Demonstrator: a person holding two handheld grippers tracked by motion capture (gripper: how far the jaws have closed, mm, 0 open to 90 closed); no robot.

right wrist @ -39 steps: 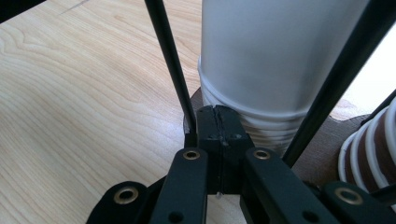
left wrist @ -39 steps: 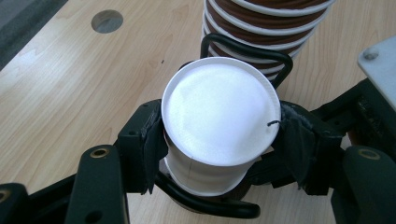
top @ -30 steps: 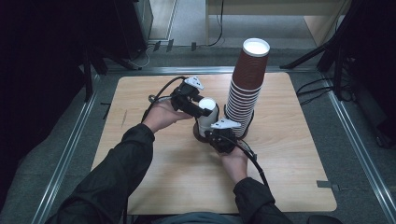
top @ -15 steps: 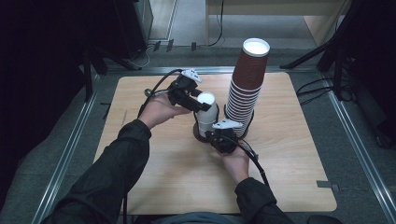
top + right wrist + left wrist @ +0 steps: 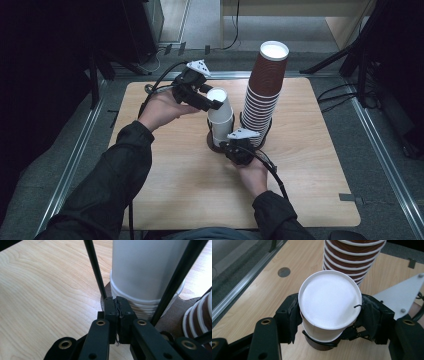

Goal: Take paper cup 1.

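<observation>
The left claw (image 5: 329, 322) is clamped on the top white cup (image 5: 330, 303) over the holder stack (right claw (image 5: 117, 307) pressed together, empty), so nested cups may lift too.

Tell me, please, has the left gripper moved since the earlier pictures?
Yes. The left gripper, shut on the white cup, has risen toward the table's far edge, lifting it beside the brown stack.

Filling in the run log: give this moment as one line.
left gripper: shut on white cup | right gripper: shut, at holder base | brown stack: standing
</observation>
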